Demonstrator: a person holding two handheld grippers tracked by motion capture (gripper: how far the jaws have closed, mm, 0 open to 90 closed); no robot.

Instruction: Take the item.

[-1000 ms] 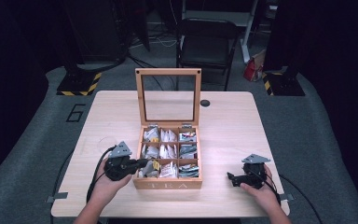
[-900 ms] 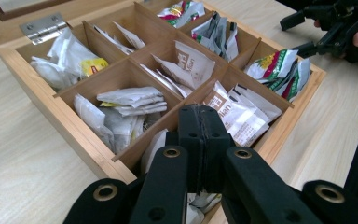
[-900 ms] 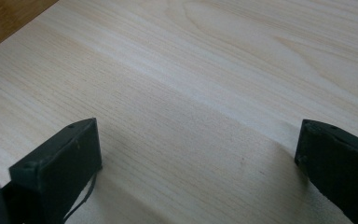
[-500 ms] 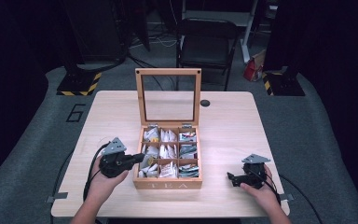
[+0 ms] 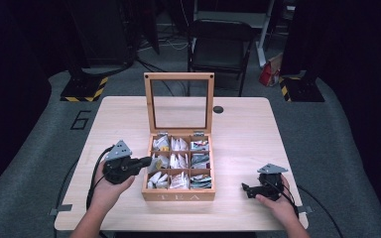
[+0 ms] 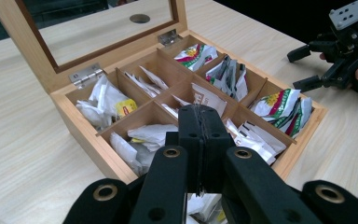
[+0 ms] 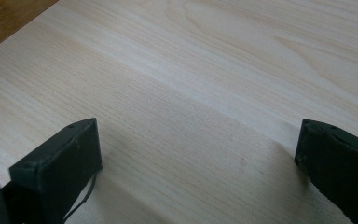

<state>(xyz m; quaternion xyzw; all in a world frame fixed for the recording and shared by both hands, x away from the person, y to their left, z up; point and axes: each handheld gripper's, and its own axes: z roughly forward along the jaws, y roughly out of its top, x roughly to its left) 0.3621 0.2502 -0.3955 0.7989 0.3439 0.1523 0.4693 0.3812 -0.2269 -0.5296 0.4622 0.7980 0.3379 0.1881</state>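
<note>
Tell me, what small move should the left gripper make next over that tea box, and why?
Probably keep lifting the left gripper straight up and away from the tea box. Its jaws are pressed together with what looks like a thin string pinched between them, and a pale tea bag shows just under the jaws, so a gentle lift should free it. The right gripper rests open on the table.

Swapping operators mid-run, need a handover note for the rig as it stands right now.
Left gripper: jaws shut, over the left edge of the wooden tea box. White paper shows under the jaws in the left gripper view; can't tell if a tea bag is gripped.
Right gripper: open, holding nothing, low on the table right of the box.
Lid stands open; tea bags fill the compartments.
Done: box opened. No bag lies on the table.
Left: probably lifting a bag out; check the left grip first.
</note>
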